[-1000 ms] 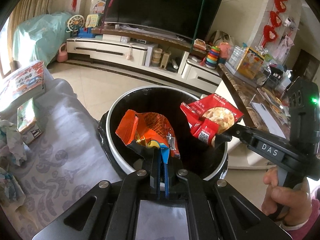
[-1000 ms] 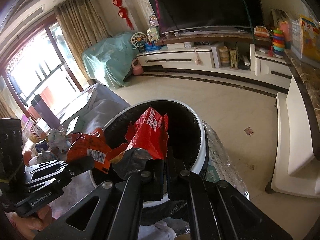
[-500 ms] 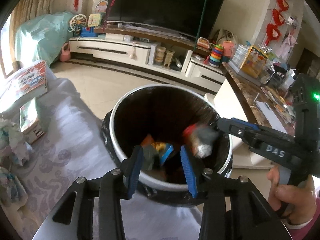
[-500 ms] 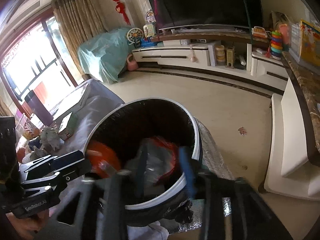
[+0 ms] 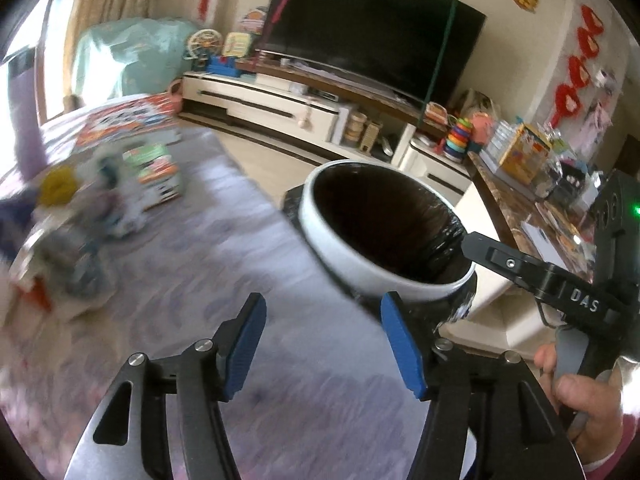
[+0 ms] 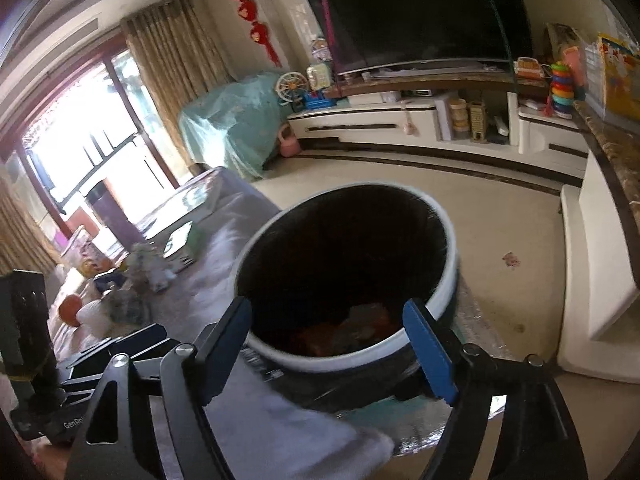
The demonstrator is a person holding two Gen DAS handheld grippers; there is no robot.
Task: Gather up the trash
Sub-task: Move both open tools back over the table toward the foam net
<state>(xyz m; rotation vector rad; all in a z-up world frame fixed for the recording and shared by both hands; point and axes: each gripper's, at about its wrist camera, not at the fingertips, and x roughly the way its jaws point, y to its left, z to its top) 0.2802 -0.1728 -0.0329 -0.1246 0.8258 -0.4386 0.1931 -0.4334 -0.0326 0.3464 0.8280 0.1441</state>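
Note:
A white-rimmed trash bin with a black liner (image 5: 352,264) stands beside the cloth-covered table; it also shows in the right wrist view (image 6: 448,280). Snack wrappers (image 6: 360,328) lie at its bottom. My left gripper (image 5: 322,320) is open and empty over the table, just left of the bin. My right gripper (image 6: 326,320) is open and empty just above the bin's near rim. More crumpled trash (image 5: 80,216) lies blurred on the table to the left; it also shows in the right wrist view (image 6: 136,276).
The table has a pale patterned cloth (image 5: 200,260) with boxes (image 5: 160,172) and a picture book (image 5: 128,120). A TV stand (image 6: 400,120) is across the floor. A marble counter (image 5: 540,220) with clutter is at right.
Both grippers opened and dropped the orange and red snack bags into the bin. The left gripper then swung left toward the table; the right pulled back a little.

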